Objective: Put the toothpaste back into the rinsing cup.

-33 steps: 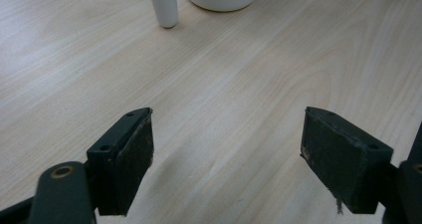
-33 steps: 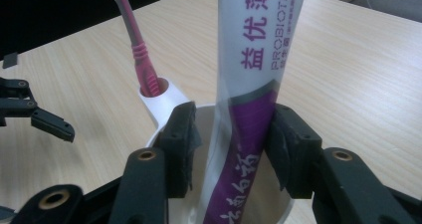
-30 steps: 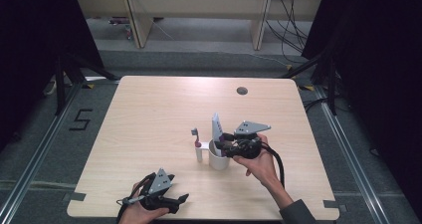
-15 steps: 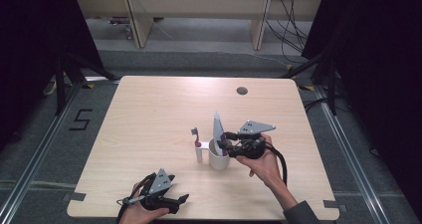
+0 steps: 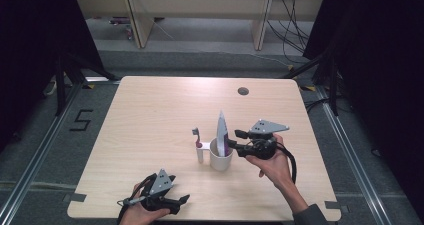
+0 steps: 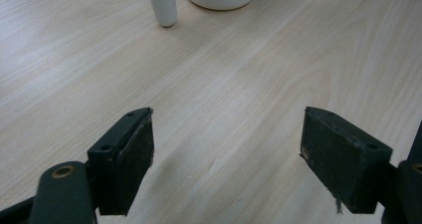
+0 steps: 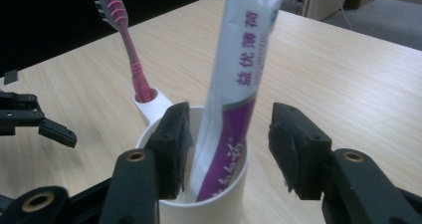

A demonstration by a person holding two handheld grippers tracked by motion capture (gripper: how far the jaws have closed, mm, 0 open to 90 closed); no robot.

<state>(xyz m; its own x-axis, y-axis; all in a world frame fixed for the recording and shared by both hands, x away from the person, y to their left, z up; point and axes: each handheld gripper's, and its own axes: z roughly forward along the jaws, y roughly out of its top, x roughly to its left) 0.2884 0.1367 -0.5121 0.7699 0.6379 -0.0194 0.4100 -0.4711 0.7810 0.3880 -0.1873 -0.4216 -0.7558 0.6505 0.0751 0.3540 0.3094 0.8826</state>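
since the earlier frame the right tongs (image 7: 229,149) have drawn a little back and up from the white cup (image 5: 220,156), and their jaws have just been opening; the toothpaste tube (image 7: 234,84) is between them, but neither pad presses on it, so the grip reads as released. the tube stands upright in the cup, leaning slightly, its lower end down inside the rim, which is why it stays up with nothing holding it. beside the cup, in its small side holder, a pink toothbrush (image 7: 130,50) stands bristles up (the holder touches the cup wall). the cup sits near the middle of the worktop (image 5: 150,115). the left tongs (image 6: 226,149) lie low at the near edge, jaws spread wide over bare wood with nothing between them, well apart from the cup, likely parked out of the way. i judge the tube's placement done, and the right hand is clearing off.
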